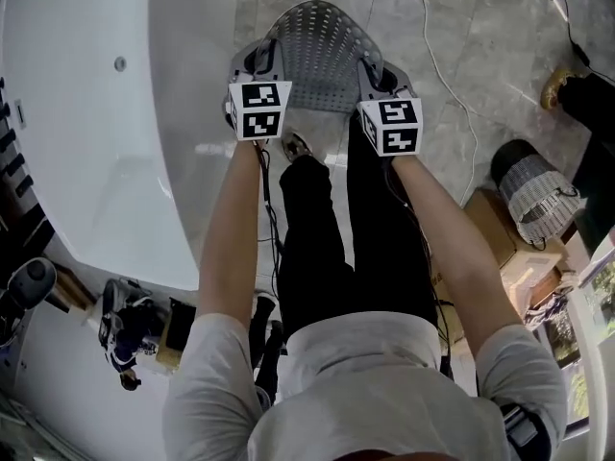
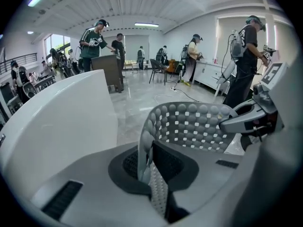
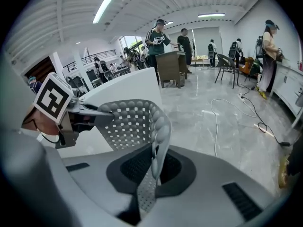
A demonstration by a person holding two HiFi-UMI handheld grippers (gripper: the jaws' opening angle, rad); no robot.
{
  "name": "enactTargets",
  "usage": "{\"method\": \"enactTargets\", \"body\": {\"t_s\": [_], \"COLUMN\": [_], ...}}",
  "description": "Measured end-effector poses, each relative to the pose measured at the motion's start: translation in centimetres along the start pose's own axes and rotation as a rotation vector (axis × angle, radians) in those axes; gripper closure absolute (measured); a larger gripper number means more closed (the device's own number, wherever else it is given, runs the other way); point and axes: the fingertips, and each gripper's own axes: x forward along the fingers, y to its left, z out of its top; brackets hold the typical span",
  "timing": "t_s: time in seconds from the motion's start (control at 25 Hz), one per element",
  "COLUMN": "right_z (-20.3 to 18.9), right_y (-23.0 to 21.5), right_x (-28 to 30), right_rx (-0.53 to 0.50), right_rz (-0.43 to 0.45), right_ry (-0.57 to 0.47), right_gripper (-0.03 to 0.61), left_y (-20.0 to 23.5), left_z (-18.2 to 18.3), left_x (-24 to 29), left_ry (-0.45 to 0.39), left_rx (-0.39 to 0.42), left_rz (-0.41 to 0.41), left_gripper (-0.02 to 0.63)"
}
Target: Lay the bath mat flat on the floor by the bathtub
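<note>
Left claw (image 2: 150, 174) is clamped shut on the left edge of the grey holey bath mat (image 1: 322, 51), and right claw (image 3: 150, 171) is pinching the opposite edge the same way. The mat's stretched between them, bowed up into an arch instead of flat. It's over the marble floor (image 1: 480, 75), just beside the white bathtub (image 1: 106, 133). Can't tell if the far end touches the floor.
</note>
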Motion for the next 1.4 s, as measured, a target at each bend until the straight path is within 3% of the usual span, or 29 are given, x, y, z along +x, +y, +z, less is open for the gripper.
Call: {"method": "enactTargets", "body": {"t_s": [0.28, 0.68, 0.88, 1.16, 1.4], "right_z": [0.7, -0.3, -0.6, 0.2, -0.4], "right_y": [-1.4, -3.0, -2.5, -4.1, -5.1], "right_x": [2.8, 4.3, 4.6, 5.3, 7.6], "right_rx": [-0.044, -0.089, -0.136, -0.166, -0.223], "right_rz": [0.099, 0.072, 0.009, 0.005, 0.091], "right_ry": [0.061, 0.117, 0.148, 0.15, 0.207], "right_gripper": [0.557, 0.558, 0.558, 0.557, 0.557], "left_y": [0.4, -0.1, 0.5, 0.2, 0.4], "left_z": [-0.7, -2.2, -2.5, -1.5, -1.5], "left_x": [2.3, 2.7, 2.9, 3.9, 6.8], "left_ry": [0.068, 0.091, 0.094, 0.085, 0.133], "left_rx": [-0.132, -0.155, -0.135, -0.097, -0.206], "left_rz": [0.08, 0.057, 0.038, 0.011, 0.029], "left_gripper": [0.583, 0.583, 0.583, 0.583, 0.583]}}
